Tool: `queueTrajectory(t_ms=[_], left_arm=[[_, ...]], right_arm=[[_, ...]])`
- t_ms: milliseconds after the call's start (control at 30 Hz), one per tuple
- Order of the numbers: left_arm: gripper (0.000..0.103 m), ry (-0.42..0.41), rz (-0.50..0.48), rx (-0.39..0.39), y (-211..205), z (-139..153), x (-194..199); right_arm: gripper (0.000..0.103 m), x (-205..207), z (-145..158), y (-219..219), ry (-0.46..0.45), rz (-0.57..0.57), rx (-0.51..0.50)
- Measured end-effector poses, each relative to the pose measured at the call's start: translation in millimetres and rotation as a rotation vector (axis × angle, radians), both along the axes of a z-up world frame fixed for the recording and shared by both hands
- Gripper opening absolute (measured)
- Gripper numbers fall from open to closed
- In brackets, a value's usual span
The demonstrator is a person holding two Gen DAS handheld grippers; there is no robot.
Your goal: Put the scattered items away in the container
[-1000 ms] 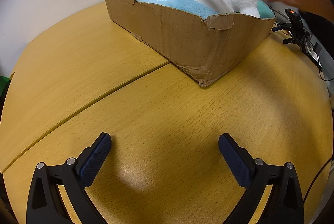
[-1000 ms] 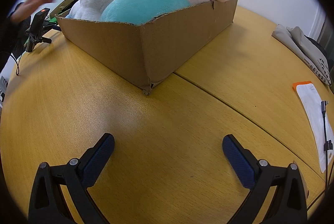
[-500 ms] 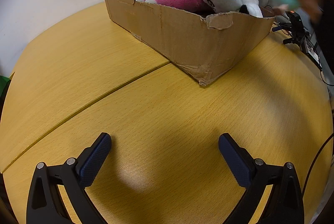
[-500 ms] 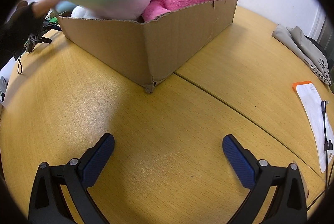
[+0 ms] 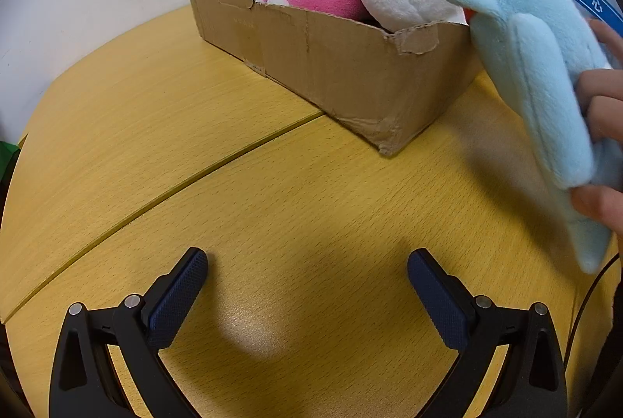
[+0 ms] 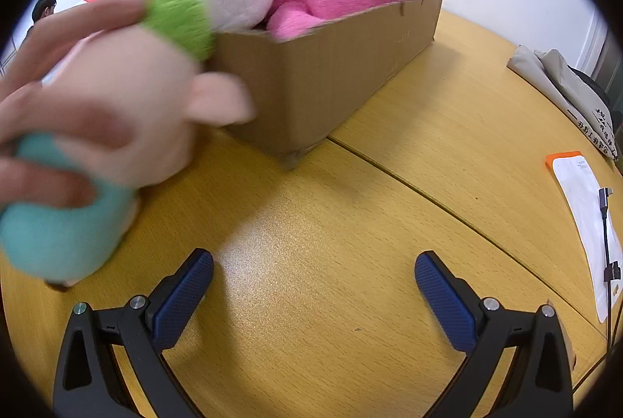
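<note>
Your two grippers: black frames, blue pads.

Your left gripper (image 5: pixel 307 272) has two black angular arms, each with a triangular cut-out near its base and a pair of round silver screws on top. Its fingers (image 5: pixel 177 295) carry dark blue pads with a fine knurled texture on the inner faces of the jaws. Your right gripper (image 6: pixel 313 276) looks the same: black arms, silver screw heads, and blue textured pads (image 6: pixel 446 295). Your bare hand (image 5: pixel 601 110) shows no sleeve.

I see a yellow wooden table (image 5: pixel 241 106) with a seam. On it sit a cardboard box (image 5: pixel 350 67), folded cloth (image 6: pixel 560 83) and a white pouch (image 6: pixel 584 215).
</note>
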State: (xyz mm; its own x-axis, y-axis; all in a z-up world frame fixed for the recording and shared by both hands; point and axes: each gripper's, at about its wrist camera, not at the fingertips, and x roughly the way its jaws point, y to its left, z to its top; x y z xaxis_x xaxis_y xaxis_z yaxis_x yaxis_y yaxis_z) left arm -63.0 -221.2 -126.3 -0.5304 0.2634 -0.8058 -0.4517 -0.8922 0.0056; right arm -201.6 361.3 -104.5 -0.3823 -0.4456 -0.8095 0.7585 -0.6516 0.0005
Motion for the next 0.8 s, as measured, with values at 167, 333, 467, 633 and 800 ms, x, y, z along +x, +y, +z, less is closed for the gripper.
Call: queueTrajectory(t_ms=[167, 333, 467, 633, 800], left_arm=[[0.103, 0.000, 0.001, 0.000, -0.5, 0.1, -0.4], [0.103, 0.000, 0.003, 0.000, -0.2, 0.0, -0.2], [0.103, 0.000, 0.003, 0.000, 0.0, -0.2, 0.0], [0.103, 0.000, 0.004, 0.000, 0.4, -0.4, 0.1], [0.103, 0.000, 0.006, 0.000, 0.7, 0.5, -11.3]], right_arm=[[0.103, 2.0, -0.3, -0.7, 0.000, 0.000, 0.001], [0.103, 4.4, -0.8, -1.4, 0.001, -0.001, 0.002], [0.103, 5.8, -1.0, -1.8, 0.001, -0.001, 0.002], [0.103, 5.8, -1.0, -1.8, 0.001, -0.001, 0.002], [0.103, 6.0, -0.8, -1.6, 0.000, -0.001, 0.002]])
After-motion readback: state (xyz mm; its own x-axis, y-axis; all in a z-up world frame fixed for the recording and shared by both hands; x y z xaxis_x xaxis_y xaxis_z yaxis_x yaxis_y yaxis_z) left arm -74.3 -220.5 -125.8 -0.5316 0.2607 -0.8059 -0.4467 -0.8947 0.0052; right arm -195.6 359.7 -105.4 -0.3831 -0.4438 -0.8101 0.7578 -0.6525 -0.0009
